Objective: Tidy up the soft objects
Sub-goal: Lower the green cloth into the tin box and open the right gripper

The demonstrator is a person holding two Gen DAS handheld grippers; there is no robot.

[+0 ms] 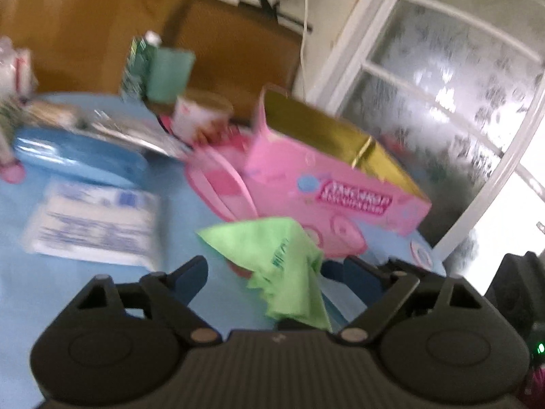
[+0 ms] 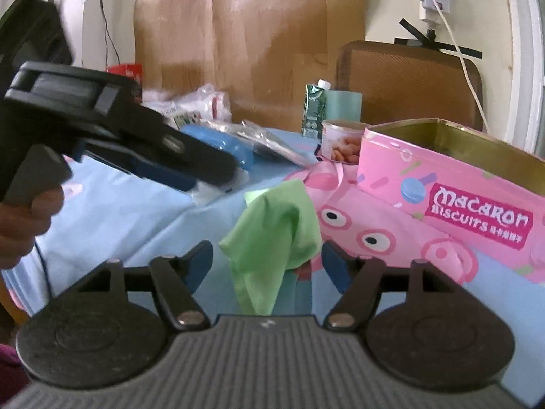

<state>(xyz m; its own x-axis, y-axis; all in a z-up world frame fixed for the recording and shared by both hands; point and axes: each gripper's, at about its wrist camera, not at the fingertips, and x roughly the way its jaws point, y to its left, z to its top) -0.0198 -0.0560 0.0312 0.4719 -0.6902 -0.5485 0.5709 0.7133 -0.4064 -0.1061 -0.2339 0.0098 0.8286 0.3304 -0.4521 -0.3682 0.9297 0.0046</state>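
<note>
A crumpled light-green cloth (image 1: 282,255) (image 2: 272,231) stands in a loose peak on the blue pig-print tablecloth (image 2: 112,214). In the right wrist view it sits between the spread fingers of my right gripper (image 2: 266,250); its edge comes close to the right pad and nothing presses it. My left gripper (image 1: 274,266) is open too, with the cloth in its gap, not pinched. From the right wrist view, the left gripper (image 2: 218,173) comes in from the left, held by a hand (image 2: 20,225). An open pink biscuit tin (image 1: 340,197) (image 2: 460,197) with a gold inside stands just behind the cloth.
A white tissue pack (image 1: 92,225), a blue wrapped bundle (image 1: 78,156), a food can (image 1: 201,116) and a green carton (image 1: 136,68) lie further back. A brown chair back (image 1: 231,51) stands behind the table. A glazed door (image 1: 442,85) is on the right.
</note>
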